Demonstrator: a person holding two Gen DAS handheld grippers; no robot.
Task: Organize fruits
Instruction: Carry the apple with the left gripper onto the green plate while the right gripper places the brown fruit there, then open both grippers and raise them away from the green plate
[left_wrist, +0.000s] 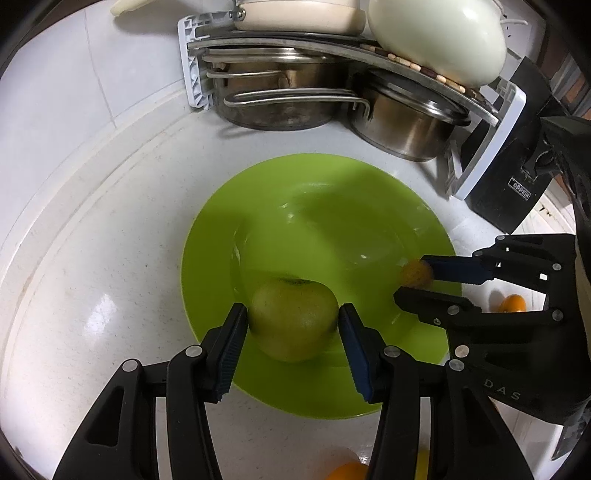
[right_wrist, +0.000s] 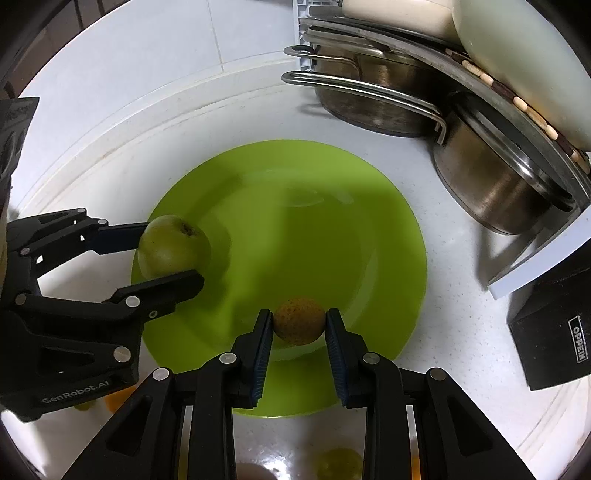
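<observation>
Green apple (left_wrist: 293, 319) clamped in left gripper (left_wrist: 291, 317), small orange fruit (right_wrist: 299, 320) pinched in right gripper (right_wrist: 299, 325), both above lime-green plate (right_wrist: 332, 229) on white counter (left_wrist: 92, 277).

The plate's (right_wrist: 332, 206) middle and far half lie open; pots (right_wrist: 369, 99) and a rack (right_wrist: 535, 266) crowd its far right side.

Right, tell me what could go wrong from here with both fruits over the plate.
1. Both fruits are round and the green plate is shallow; released from height, the green apple or the small orange fruit may roll off onto the counter.
2. The left gripper and right gripper work over the same plate, so their fingers could collide.
3. The steel pots sit close behind; a wide swing might hit them.
</observation>
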